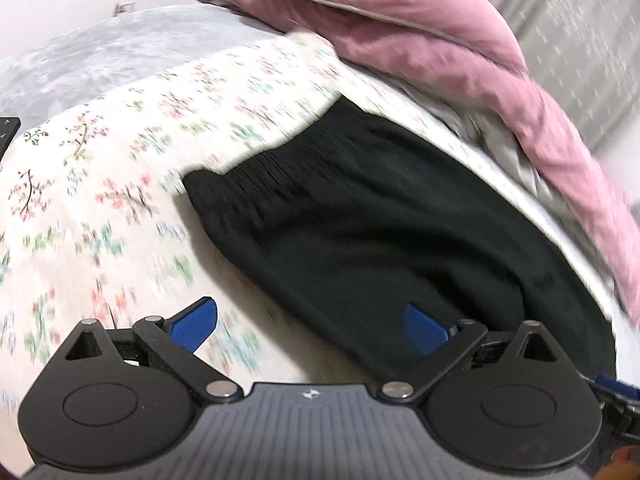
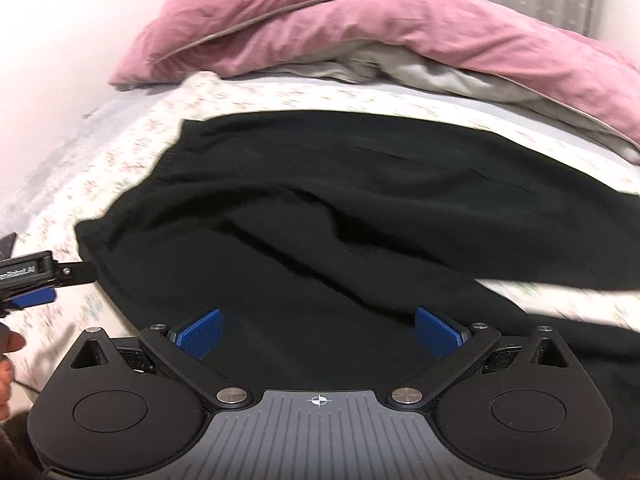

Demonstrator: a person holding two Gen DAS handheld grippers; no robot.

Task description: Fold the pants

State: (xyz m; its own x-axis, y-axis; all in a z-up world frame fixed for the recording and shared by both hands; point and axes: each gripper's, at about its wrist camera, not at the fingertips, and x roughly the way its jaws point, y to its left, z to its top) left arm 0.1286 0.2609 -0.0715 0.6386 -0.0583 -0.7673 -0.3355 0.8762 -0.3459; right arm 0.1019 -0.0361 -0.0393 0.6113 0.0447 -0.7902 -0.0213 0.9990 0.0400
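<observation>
Right wrist: jaws wide, seemingly empty, over pants [image 2: 320, 208]

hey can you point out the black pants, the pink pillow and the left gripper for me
black pants [image 2: 320, 208]: right wrist view, middle of the fabric.
pink pillow [image 2: 260, 20]: right wrist view, its upper face.
left gripper [image 1: 310, 322]: left wrist view, midway between its open blue fingertips.

This is a bedroom in a home. A bed takes up nearly the whole view, spread with a white floral sheet [image 1: 120, 168] and a grey blanket [image 1: 100, 48] beyond it. A rumpled pink duvet [image 2: 360, 28] is heaped at the far side, with a patterned grey curtain [image 1: 580, 40] hanging behind it.
</observation>
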